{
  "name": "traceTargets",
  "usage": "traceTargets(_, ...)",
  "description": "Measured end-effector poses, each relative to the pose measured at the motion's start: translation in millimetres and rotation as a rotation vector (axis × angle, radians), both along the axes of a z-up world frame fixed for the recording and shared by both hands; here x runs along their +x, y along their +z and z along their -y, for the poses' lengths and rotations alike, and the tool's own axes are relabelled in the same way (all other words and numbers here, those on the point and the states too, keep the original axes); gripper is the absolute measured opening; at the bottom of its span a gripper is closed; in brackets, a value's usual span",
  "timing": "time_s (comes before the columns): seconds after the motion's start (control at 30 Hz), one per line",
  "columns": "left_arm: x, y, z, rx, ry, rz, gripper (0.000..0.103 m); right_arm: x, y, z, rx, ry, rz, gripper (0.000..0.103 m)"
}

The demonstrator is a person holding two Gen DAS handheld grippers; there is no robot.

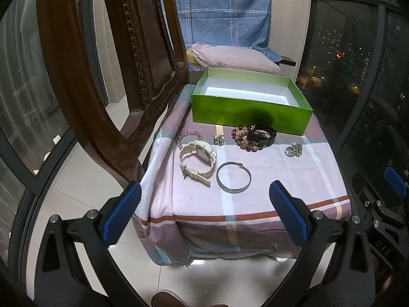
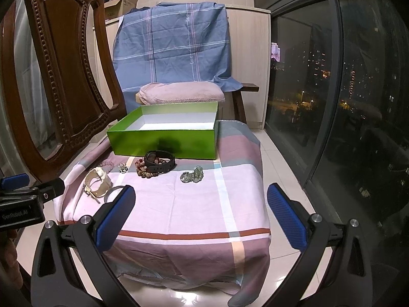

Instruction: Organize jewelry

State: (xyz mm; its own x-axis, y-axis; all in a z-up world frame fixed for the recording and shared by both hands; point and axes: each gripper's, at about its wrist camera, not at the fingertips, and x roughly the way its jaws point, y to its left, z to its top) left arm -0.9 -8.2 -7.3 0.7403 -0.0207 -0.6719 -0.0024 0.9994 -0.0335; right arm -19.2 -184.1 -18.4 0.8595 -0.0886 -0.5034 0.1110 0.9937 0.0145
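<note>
Both claws spread wide, empty: left gripper (image 1: 204,213) has the cream watch (image 1: 197,160) at 11 o'clock and the silver bangle (image 1: 233,177) at 1; right gripper (image 2: 202,213) has the green bead cluster (image 2: 192,176) at 12. Green box (image 1: 251,113) sits open at 12, nothing visible inside. I'd take the bangle first, pinching across its rim, not down onto the flat.

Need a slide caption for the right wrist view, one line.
Open right gripper faces a cloth-covered table with watches, bracelets and an empty green box; nothing grasped yet.

Both wrist views look forward and slightly down, from near the cloth-covered surface (image 1: 255,199); both share the green box (image 2: 163,140), centre frame.
</note>
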Motion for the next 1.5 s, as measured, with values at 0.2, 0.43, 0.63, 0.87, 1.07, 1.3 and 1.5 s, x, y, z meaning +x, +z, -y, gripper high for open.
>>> traceTargets(0.2,1.2,-0.5,0.7,0.003,-0.004,-0.003,0.099,0.3,0.1,0.5,-0.003,0.002,-0.003,0.1)
traceTargets(0.43,1.9,-1.9,-0.1,0.002,-0.005,-0.006,0.099,2.6,-1.7,0.1,-0.003,0.002,-0.008,0.1)
traceTargets(0.63,2.7,-3.6,-0.2,0.006,-0.01,-0.012,0.099,3.2,-2.8,-0.5,-0.007,0.0,-0.007,0.1)
traceTargets(0.87,3.1,-3.8,0.7,0.008,-0.013,-0.01,0.099,3.6,-3.5,-1.3,-0.007,0.0,-0.006,0.1)
traceTargets(1.07,4.1,-5.3,1.0,0.006,-0.013,-0.016,0.099,4.2,-5.9,-1.6,-0.005,0.0,-0.011,0.1)
traceTargets(1.3,7.2,-9.1,1.6,0.004,-0.018,-0.021,0.099,6.4,-9.6,-1.3,-0.007,-0.003,-0.016,0.1)
traceTargets(1.5,6.3,-22.3,-2.1,-0.044,-0.035,0.01,0.099,16.4,-18.8,2.1,-0.019,0.008,-0.028,0.1)
